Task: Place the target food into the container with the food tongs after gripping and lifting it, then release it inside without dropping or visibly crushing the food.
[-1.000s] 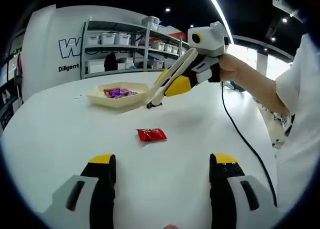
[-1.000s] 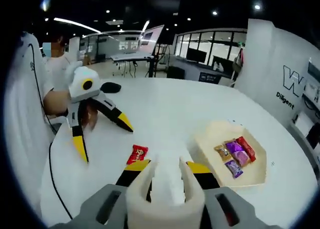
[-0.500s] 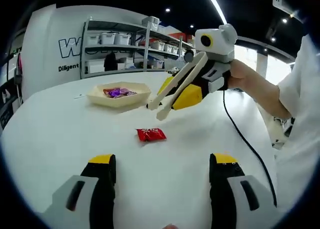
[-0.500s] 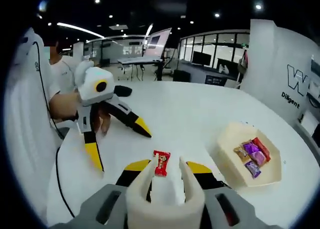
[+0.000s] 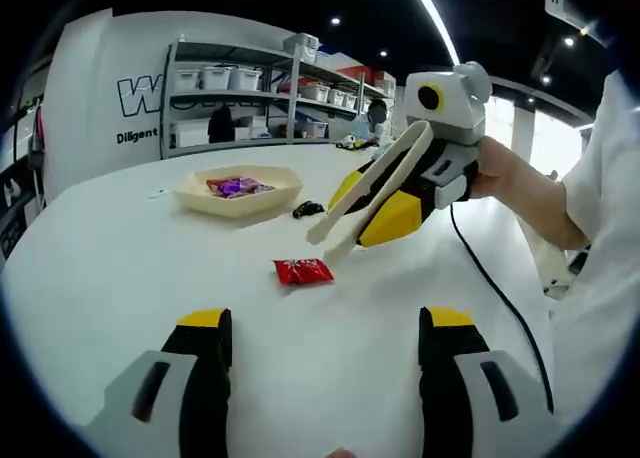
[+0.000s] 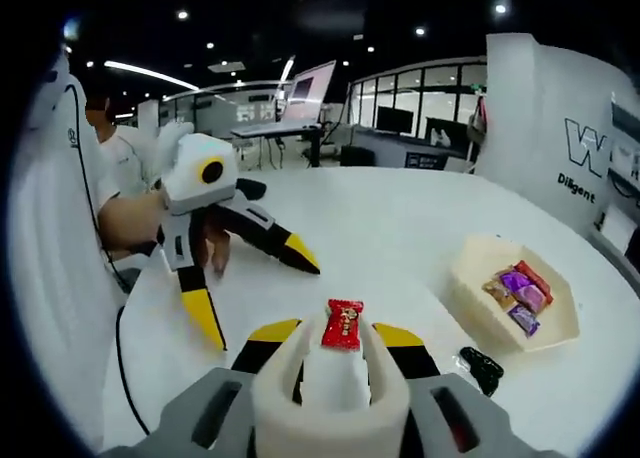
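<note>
Left gripper view shows a white table (image 5: 110,268) with a red candy packet (image 5: 303,270) lying flat on it, a little ahead of the left gripper (image 5: 325,343), whose two jaws stand wide apart and hold nothing. Beyond the packet, the right gripper (image 5: 335,240) comes in from the right, held by a hand (image 5: 500,173). It is clamped on cream food tongs (image 5: 372,186), and the tong tips are slightly apart, just beside the packet but not touching it. Farther back sits a beige tray (image 5: 195,193) with several wrapped candies (image 5: 238,186) inside, and a small black object (image 5: 307,210) lies near it. Right gripper view shows the red packet (image 6: 343,324) directly between the tong arms (image 6: 330,378), with the tray (image 6: 470,288) to the right.
</note>
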`<state>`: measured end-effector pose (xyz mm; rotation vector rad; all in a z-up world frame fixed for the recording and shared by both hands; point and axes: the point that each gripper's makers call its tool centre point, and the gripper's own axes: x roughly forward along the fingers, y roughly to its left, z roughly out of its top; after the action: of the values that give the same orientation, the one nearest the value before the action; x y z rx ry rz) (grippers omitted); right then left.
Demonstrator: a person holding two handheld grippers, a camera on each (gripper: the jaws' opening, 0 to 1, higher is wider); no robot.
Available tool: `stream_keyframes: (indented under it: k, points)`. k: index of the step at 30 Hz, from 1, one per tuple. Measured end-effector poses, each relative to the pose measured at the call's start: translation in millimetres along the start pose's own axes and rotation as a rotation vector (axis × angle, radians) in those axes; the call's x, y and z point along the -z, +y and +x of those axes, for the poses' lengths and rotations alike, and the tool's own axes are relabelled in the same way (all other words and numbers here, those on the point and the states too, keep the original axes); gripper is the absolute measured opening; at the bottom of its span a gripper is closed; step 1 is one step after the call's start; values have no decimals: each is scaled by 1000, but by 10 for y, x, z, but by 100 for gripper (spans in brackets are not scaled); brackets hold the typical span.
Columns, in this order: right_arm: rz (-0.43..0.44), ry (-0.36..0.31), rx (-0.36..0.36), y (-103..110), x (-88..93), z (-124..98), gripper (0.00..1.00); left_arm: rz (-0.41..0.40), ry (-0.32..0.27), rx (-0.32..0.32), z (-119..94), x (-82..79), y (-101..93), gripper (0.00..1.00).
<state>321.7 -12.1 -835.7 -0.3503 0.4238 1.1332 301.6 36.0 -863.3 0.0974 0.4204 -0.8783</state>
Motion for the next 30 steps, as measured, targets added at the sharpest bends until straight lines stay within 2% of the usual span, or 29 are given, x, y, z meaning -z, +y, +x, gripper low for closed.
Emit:
stream_keyframes:
  k: [13, 30]
  points:
    - [4, 13, 17, -37, 6, 43, 19, 3, 0, 0, -2, -6, -3, 74]
    - [7, 83, 4, -82, 103, 183, 19, -2, -1, -6, -23, 20, 17, 74]
